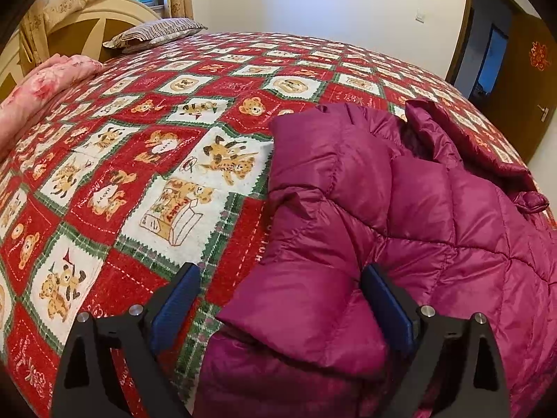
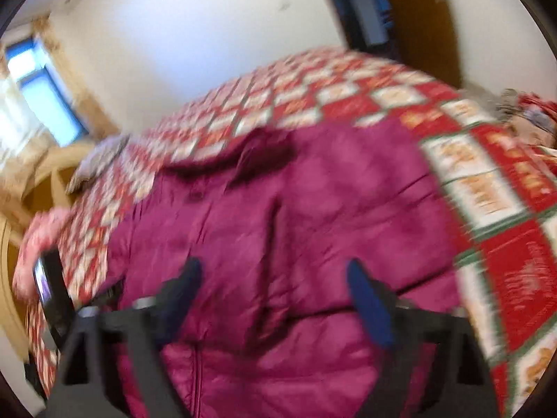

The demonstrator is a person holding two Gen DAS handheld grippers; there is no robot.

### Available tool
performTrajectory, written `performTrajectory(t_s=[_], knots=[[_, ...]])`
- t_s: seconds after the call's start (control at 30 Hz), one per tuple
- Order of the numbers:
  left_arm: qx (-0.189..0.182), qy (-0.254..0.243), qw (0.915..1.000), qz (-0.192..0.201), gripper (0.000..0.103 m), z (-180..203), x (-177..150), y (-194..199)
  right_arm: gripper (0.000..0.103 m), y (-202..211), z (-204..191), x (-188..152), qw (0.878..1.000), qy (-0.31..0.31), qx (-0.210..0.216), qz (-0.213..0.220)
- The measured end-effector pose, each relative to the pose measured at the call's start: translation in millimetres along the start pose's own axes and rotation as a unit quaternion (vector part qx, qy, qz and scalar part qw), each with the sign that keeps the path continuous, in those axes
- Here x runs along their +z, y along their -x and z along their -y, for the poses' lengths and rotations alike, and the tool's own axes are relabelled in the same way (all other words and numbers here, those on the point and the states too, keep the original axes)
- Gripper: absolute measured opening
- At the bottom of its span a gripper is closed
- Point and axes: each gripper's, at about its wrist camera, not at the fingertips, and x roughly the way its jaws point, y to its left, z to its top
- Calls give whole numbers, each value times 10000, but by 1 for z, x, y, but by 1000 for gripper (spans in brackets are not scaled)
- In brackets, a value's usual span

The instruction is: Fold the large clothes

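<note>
A magenta quilted puffer jacket (image 1: 400,216) lies on the red patchwork bedspread (image 1: 139,174), its sleeve folded across the body. My left gripper (image 1: 281,271) is open wide, just above the jacket's left edge. The sleeve end (image 1: 299,299) lies between its blue pads (image 1: 177,299), and they do not press on it. The right wrist view is blurred by motion. My right gripper (image 2: 273,264) hovers over the middle of the jacket (image 2: 278,191), its fingers apart and nothing clamped between them. The collar (image 2: 257,153) points toward the far side of the bed.
A folded pink blanket (image 1: 41,83) and a striped pillow (image 1: 156,33) lie by the cream headboard (image 1: 87,17) at the far left. A brown door (image 1: 522,69) stands open at the right. A dark device (image 2: 48,289) shows at the right wrist view's left edge.
</note>
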Motion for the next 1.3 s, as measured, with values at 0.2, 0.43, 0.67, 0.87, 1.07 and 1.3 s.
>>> performTrajectory(t_s=[0.2,0.43,0.67,0.87,1.07,1.3], knots=[[-511,336,9980,161,97,-14,-1,7,18,-7,-20,14,9903,919,-1036,66],[-196,67,9998,48,100,1,0,0,25,-42,-8,-3,9750,1535,-1606,-88],[-79,-19,10000,13,100,1,-1,-2,60,11,5,24,9693,700,-2216,800],[-21,-55,10000,9,100,-1,-1,-2,33,-6,-23,61,9956,424,-639,539],[-92,-156,9998,-48,100,1,-1,0,29,-85,-23,55,9968,352,-697,-183],[76,-198,9993,322,100,8,23,26,29,-82,-18,36,9947,746,-709,10]])
